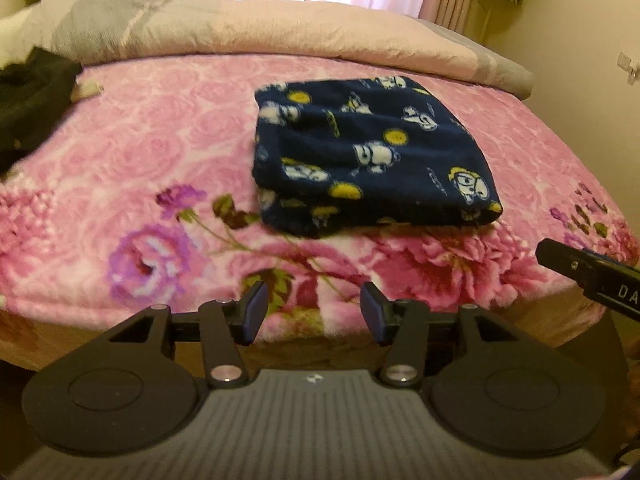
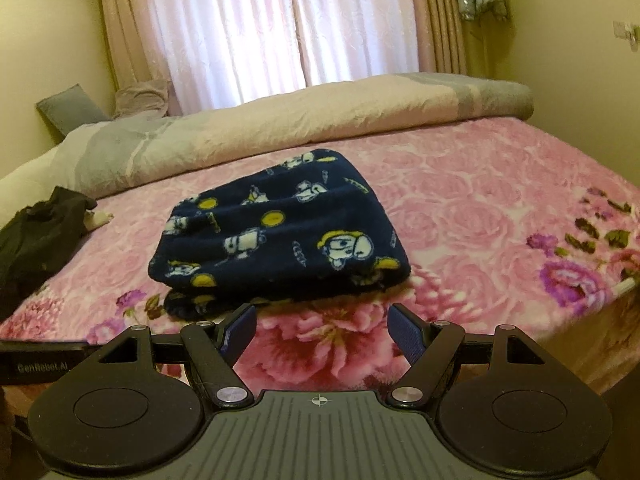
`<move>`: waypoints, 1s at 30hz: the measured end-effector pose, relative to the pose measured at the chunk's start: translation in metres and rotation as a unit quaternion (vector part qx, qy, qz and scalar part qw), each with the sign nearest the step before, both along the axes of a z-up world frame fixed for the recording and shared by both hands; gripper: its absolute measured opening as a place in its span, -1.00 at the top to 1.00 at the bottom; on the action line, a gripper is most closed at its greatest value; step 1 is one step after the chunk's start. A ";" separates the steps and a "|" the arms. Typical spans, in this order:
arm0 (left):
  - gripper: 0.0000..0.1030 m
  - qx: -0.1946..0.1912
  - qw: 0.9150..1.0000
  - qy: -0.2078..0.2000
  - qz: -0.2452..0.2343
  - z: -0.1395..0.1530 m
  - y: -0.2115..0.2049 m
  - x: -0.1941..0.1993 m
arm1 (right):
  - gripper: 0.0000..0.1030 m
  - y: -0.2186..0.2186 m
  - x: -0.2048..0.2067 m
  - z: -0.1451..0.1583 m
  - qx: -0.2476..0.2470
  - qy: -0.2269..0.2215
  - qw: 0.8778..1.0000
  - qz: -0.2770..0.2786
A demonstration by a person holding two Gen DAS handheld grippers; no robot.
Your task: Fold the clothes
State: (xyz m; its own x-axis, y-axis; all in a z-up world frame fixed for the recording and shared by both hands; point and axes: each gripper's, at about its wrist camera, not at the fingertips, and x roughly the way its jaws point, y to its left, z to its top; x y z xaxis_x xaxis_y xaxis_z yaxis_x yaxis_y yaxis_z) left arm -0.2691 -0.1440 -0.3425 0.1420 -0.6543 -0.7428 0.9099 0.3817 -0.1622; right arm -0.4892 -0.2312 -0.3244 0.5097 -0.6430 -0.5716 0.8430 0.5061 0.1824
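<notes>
- The left gripper [image 1: 314,310] has its fingers spread, with nothing between the blue pads [image 1: 256,312]; only the flowered blanket shows in the gap.
- It hangs over the near edge of the bed, pointing down and forward, touching nothing.
- The right gripper [image 2: 322,330] also has its fingers spread, wider than the left pair, and the gap between its pads [image 2: 406,334] is empty too.
- In the left wrist view a black part of the right gripper pokes in at the right edge, near the blanket's near right corner.
- The folded fleece [image 1: 372,156], dark blue with white cartoon figures and yellow dots, lies flat on the pink blanket [image 1: 168,128], beyond both sets of fingers.
- From the left gripper the fleece sits farther off and a little to the right, well apart from the fingertips.
- From the right gripper the fleece [image 2: 280,236] lies ahead and to the left; its near edge comes close to the left fingertip, though contact cannot be made out.
- A black garment [image 2: 36,240] lies crumpled at the left edge of the bed, well apart from the fleece.
- A rolled quilt [image 2: 300,120] in beige and grey runs along the far side of the bed, in front of pale curtains [image 2: 280,28].
</notes>
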 end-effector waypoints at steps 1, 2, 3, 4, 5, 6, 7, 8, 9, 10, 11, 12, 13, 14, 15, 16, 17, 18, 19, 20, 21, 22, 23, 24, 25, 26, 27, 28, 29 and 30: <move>-0.02 0.001 1.000 0.005 0.003 -0.007 -0.002 0.002 | -0.46 -0.004 -0.001 -0.004 0.005 -0.006 1.000 -0.003; -0.03 0.004 1.000 0.009 0.006 -0.014 -0.004 0.005 | -0.46 -0.008 -0.002 -0.011 0.011 -0.012 1.000 -0.006; -0.03 0.006 1.000 0.012 0.009 -0.021 -0.006 0.007 | -0.46 -0.012 -0.002 -0.017 0.018 -0.017 1.000 -0.010; -0.03 0.012 1.000 0.018 0.013 -0.029 -0.009 0.011 | -0.46 -0.018 -0.004 -0.026 0.031 -0.024 0.999 -0.016; -0.03 0.017 0.999 0.025 0.018 -0.035 -0.011 0.014 | -0.46 -0.024 -0.003 -0.036 0.046 -0.027 0.998 -0.020; -0.02 0.015 0.999 0.035 0.022 -0.039 -0.013 0.019 | -0.46 -0.030 -0.001 -0.045 0.061 -0.029 0.997 -0.023; -0.02 0.009 0.999 0.046 0.026 -0.043 -0.016 0.024 | -0.46 -0.036 0.000 -0.054 0.076 -0.031 0.996 -0.026; 0.00 -0.001 0.998 0.056 0.031 -0.044 -0.019 0.031 | -0.46 -0.043 0.002 -0.060 0.087 -0.030 0.995 -0.028; 0.00 -0.014 0.997 0.065 0.037 -0.044 -0.024 0.038 | -0.46 -0.050 0.003 -0.063 0.093 -0.033 0.995 -0.028; 0.01 -0.030 0.996 0.070 0.040 -0.041 -0.030 0.045 | -0.46 -0.057 0.005 -0.065 0.093 -0.041 0.994 -0.027; 0.01 -0.048 0.995 0.073 0.041 -0.037 -0.037 0.052 | -0.46 -0.064 0.006 -0.065 0.091 -0.050 0.994 -0.024; 0.01 -0.067 0.994 0.076 0.043 -0.033 -0.044 0.059 | -0.46 -0.074 0.009 -0.063 0.087 -0.057 0.994 -0.020; 0.01 -0.083 0.993 0.076 0.042 -0.028 -0.055 0.066 | -0.46 -0.083 0.013 -0.061 0.082 -0.063 0.994 -0.016; 0.01 -0.097 0.992 0.073 0.041 -0.021 -0.067 0.073 | -0.46 -0.093 0.016 -0.060 0.077 -0.068 0.995 -0.012; 0.01 -0.106 0.991 0.069 0.039 -0.015 -0.080 0.079 | -0.46 -0.104 0.020 -0.057 0.073 -0.072 0.995 -0.010; 0.02 -0.110 0.991 0.064 0.037 -0.008 -0.094 0.085 | -0.46 -0.117 0.024 -0.055 0.069 -0.076 0.995 -0.007; 0.03 -0.106 0.992 0.063 0.032 -0.001 -0.109 0.091 | -0.46 -0.128 0.026 -0.053 0.074 -0.084 0.994 -0.007; 0.04 -0.096 0.993 0.063 0.024 0.005 -0.124 0.096 | -0.46 -0.140 0.028 -0.051 0.079 -0.092 0.993 -0.007; 0.07 -0.081 0.995 0.063 0.013 0.012 -0.139 0.101 | -0.46 -0.152 0.029 -0.049 0.092 -0.099 0.991 -0.008; 0.13 -0.062 0.996 0.061 0.005 0.019 -0.152 0.105 | -0.46 -0.161 0.028 -0.046 0.107 -0.104 0.989 -0.014; 0.16 -0.043 0.997 0.059 0.001 0.027 -0.163 0.108 | -0.46 -0.170 0.027 -0.044 0.122 -0.109 0.986 -0.021; 0.17 -0.024 0.998 0.056 -0.003 0.035 -0.175 0.111 | -0.46 -0.176 0.024 -0.038 0.143 -0.106 0.984 -0.032; 0.19 -0.008 0.998 0.054 -0.005 0.043 -0.184 0.113 | -0.45 -0.181 0.021 -0.032 0.164 -0.102 0.980 -0.043; 0.19 0.005 0.998 0.055 -0.004 0.054 -0.192 0.114 | -0.45 -0.187 0.018 -0.026 0.185 -0.098 0.976 -0.055; 0.19 0.014 0.998 0.059 -0.007 0.066 -0.199 0.116 | -0.45 -0.193 0.015 -0.020 0.205 -0.094 0.972 -0.066; 0.21 0.019 0.998 0.063 -0.012 0.078 -0.206 0.117 | -0.45 -0.195 0.010 -0.011 0.220 -0.096 0.968 -0.073; 0.21 0.027 0.998 0.063 -0.016 0.090 -0.212 0.118 | -0.45 -0.196 0.006 -0.001 0.231 -0.097 0.964 -0.083; 0.19 0.035 0.997 0.057 -0.024 0.102 -0.219 0.118 | -0.45 -0.198 0.001 0.010 0.242 -0.098 0.961 -0.094; 0.19 0.043 0.997 0.051 -0.037 0.113 -0.226 0.118 | -0.45 -0.200 -0.004 0.020 0.253 -0.099 0.957 -0.104; 0.19 0.049 0.997 0.042 -0.044 0.123 -0.232 0.118 | -0.45 -0.202 -0.008 0.030 0.264 -0.100 0.953 -0.111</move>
